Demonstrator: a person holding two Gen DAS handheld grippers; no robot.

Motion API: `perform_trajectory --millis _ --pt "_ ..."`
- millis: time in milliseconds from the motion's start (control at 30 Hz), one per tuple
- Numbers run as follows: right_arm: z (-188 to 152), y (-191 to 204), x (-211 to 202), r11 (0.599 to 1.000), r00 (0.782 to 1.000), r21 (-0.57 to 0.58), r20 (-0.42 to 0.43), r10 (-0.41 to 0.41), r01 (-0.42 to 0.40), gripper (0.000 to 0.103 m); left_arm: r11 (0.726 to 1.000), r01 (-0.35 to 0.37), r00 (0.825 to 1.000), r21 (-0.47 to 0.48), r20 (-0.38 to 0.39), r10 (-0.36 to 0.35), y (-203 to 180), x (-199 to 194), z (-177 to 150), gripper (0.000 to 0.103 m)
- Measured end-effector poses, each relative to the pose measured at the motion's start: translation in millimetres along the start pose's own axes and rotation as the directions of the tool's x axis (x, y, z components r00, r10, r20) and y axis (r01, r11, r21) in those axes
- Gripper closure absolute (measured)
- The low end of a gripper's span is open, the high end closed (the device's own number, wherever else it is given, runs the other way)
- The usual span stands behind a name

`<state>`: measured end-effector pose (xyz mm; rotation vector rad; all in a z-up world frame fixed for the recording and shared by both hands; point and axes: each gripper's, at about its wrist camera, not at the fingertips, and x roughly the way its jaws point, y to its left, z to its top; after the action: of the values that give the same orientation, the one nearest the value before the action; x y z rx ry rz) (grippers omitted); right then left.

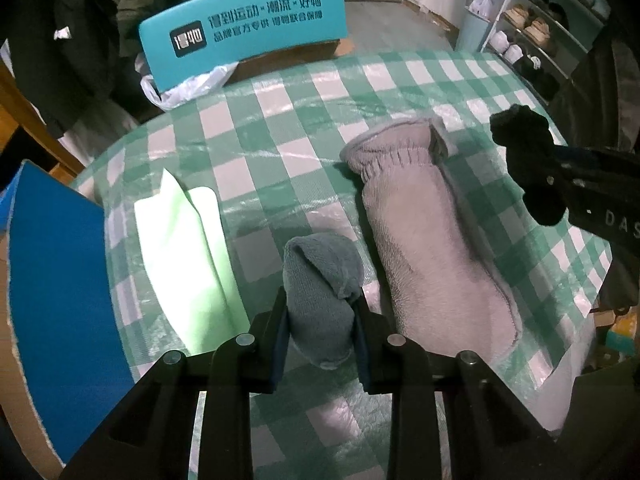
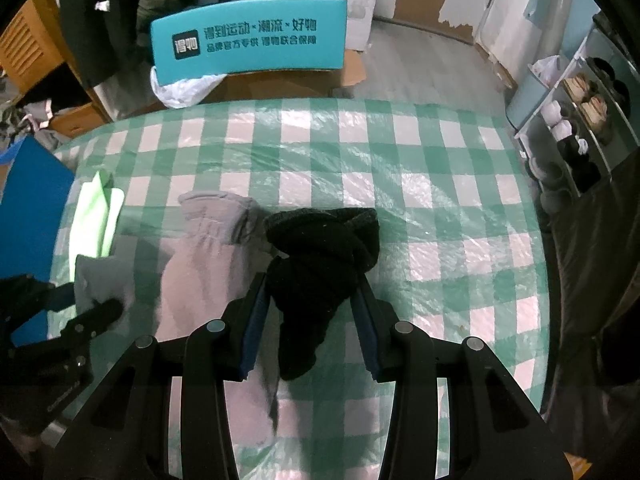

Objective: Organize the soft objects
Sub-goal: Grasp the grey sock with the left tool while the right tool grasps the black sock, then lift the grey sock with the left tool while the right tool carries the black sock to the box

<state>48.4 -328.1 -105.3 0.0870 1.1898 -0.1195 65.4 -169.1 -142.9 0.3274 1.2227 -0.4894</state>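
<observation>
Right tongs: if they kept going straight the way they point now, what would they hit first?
Apart from the black knit item already clamped in the right tongs, likely the green-checked tablecloth just past it, right of the grey fleece piece. Depth is hard to judge.

You have four soft items in view: one grey-blue fleece cloth, one black knitted piece, one large pale grey fleece garment with an elastic cuff, and one light green folded cloth. You hold two grippers, the left gripper and the right gripper. There is one green-and-white checked tablecloth, one teal printed box flap, one blue board and one shoe rack.
</observation>
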Motion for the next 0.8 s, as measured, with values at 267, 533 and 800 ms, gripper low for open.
perform_trajectory --millis 267,533,800 --pt "-8 12 -26 0.999 0.999 -0.032 0.036 0.007 -0.006 0.062 1.0 -0.008 0.999 -0.019 0.034 0.008 4 -23 -1 0.075" --pt "-15 30 -49 0.997 0.997 -0.068 0.064 0.035 -0.03 0.062 0.999 -0.019 0.997 -0.03 0.077 0.021 5 -50 -5 0.075" --pt "-19 46 -70 0.993 0.993 -0.095 0.095 0.074 -0.065 0.062 0.999 -0.013 0.995 -0.053 0.1 0.018 12 -73 -11 0.075"
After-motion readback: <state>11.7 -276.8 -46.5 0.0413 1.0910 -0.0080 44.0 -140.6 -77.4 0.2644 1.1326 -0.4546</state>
